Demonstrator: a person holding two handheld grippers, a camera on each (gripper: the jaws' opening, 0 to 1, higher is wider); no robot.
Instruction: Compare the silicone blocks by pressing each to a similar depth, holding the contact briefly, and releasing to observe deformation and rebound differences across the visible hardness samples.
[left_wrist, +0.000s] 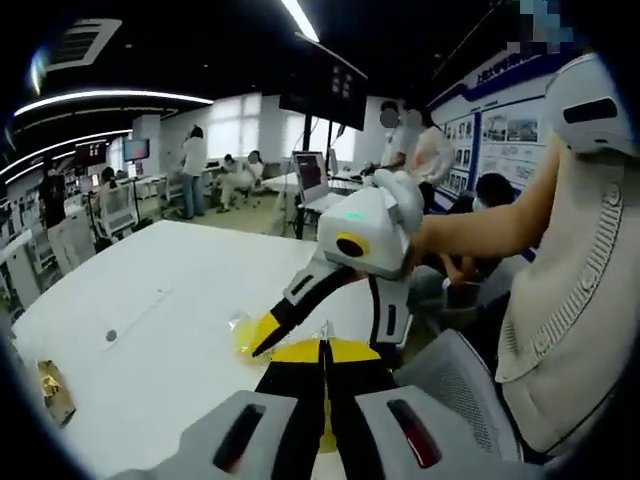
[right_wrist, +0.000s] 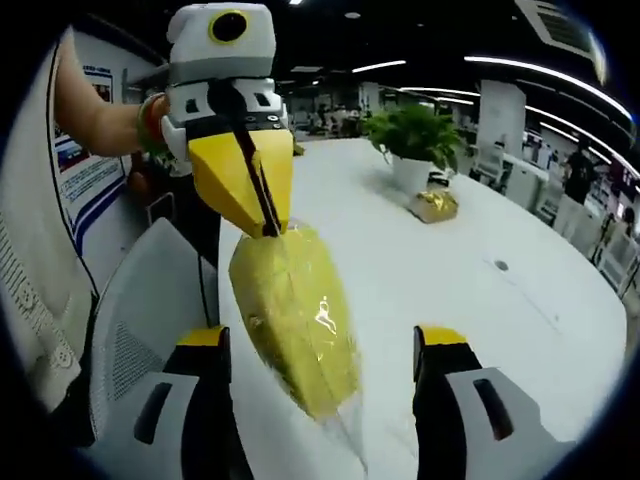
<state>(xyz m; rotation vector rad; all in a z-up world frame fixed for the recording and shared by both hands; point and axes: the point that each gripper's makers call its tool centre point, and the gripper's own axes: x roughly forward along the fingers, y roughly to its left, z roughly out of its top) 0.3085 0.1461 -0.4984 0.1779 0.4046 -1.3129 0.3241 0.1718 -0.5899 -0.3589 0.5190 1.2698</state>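
Left gripper view: your left tool (left_wrist: 323, 395) has its jaws together, apparently pinching the yellow bag's (left_wrist: 300, 349) edge near the table (left_wrist: 150, 330) rim. The right tool (left_wrist: 262, 348) points down at it.

Right gripper view: the right tool (right_wrist: 318, 345) stands apart, empty, straddling the bag (right_wrist: 295, 310); the left tool (right_wrist: 268, 228) is clamped on its top. Slick wrap could slide off the edge if you press off-centre.

An open-plan office: long white table (left_wrist: 150, 320), ceiling strip lights (left_wrist: 110, 98), a screen on a stand (left_wrist: 322, 85), a potted plant (right_wrist: 415, 140), poster-lined wall (left_wrist: 495, 135), people at desks (left_wrist: 238, 178) (far back).
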